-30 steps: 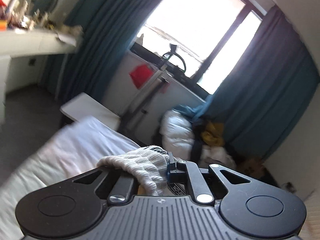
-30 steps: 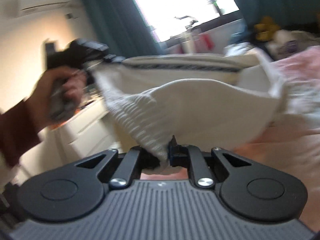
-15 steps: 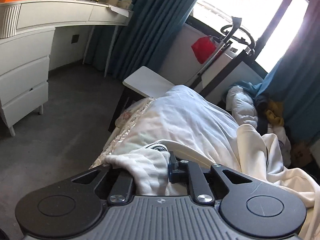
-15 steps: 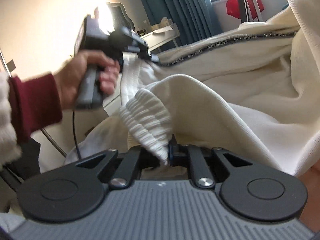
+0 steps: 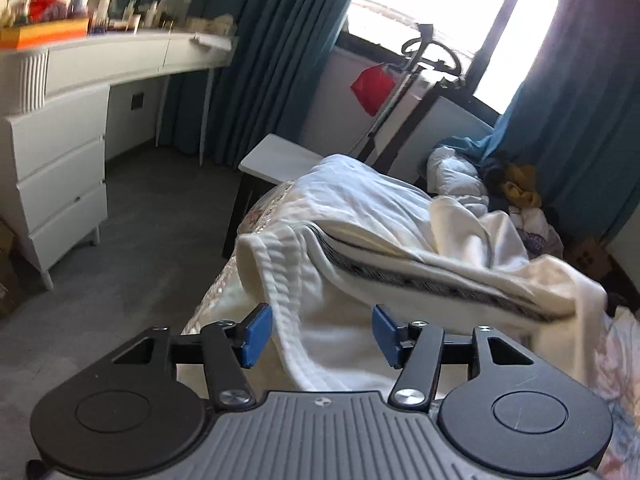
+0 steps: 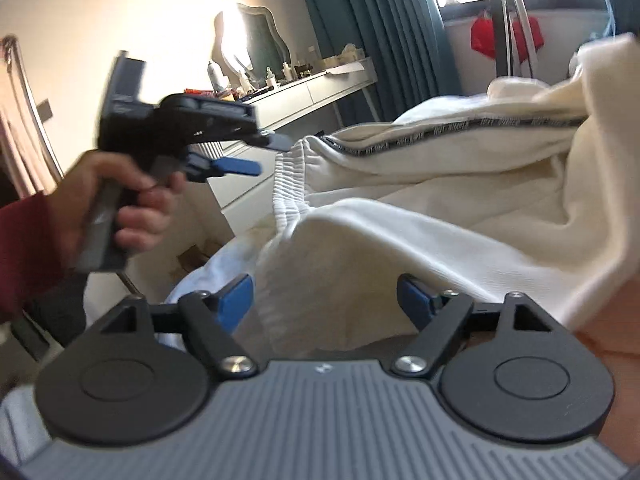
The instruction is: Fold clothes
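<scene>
While both pairs of tongs are spreading apart, the cream-white ribbed-waist trousers with a dark lettered side stripe (image 5: 400,264) lie heaped on the bed (image 5: 224,300), released by both. The left tongs (image 5: 318,334) have their blue pads (image 5: 253,334) standing clear of the cloth, though the ribbed waistband runs down between them and its lower end is cut off behind the grey tool body. The right tongs (image 6: 325,300) likewise stand wide and are opening further; a fold of the cream fabric lies in the gap, blurred there, and neither pad presses on it. From the right wrist view the left tongs appear side-on, just beside the elastic waistband, held by a hand (image 6: 120,204) in a dark red sleeve (image 6: 24,248); this part of the picture is smeared. The far end of the trousers climbs out of the upper right corner, so the leg ends cannot be made out. Beyond the bed, a white quilt (image 5: 360,196) covers the mattress, and a long white bench with drawers (image 5: 60,152) carries small bottles and clutter too blurred to name. Teal curtains (image 5: 272,60) flank a bright, washed-out window (image 5: 420,8).
</scene>
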{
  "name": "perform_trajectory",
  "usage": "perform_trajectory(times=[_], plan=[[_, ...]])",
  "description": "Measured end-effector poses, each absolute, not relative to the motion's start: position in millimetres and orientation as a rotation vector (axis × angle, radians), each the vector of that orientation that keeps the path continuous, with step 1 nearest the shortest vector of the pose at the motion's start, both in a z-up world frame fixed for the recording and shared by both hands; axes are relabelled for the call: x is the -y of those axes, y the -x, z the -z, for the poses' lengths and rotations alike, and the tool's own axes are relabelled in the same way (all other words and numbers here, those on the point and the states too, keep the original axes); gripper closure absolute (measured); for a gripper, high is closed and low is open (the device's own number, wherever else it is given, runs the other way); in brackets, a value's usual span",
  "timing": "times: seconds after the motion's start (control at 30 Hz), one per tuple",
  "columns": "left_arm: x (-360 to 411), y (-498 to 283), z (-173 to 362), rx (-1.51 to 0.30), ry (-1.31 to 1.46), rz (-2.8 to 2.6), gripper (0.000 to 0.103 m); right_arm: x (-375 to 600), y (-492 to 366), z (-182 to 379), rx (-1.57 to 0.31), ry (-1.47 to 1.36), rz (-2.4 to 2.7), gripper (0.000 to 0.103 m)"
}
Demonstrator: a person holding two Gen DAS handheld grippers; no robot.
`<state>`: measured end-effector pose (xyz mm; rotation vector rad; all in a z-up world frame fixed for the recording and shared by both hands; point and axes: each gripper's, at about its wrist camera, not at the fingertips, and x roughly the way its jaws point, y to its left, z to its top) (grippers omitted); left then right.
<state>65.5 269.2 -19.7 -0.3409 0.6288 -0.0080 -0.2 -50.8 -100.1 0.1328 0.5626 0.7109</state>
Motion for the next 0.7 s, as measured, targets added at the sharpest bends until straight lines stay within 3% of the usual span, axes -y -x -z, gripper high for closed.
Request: perform_trajectory(times=[0.37,0.7], plan=[[-129,26,-26,-0.546,0.258,0.177,0.036,152,24,42,-0.452,-0.117,-0.496,0.022],[-15,39,-15,-0.500,0.175,0.246,0.029,253,34,33,-0.399,-0.073,-0.260,0.022]])
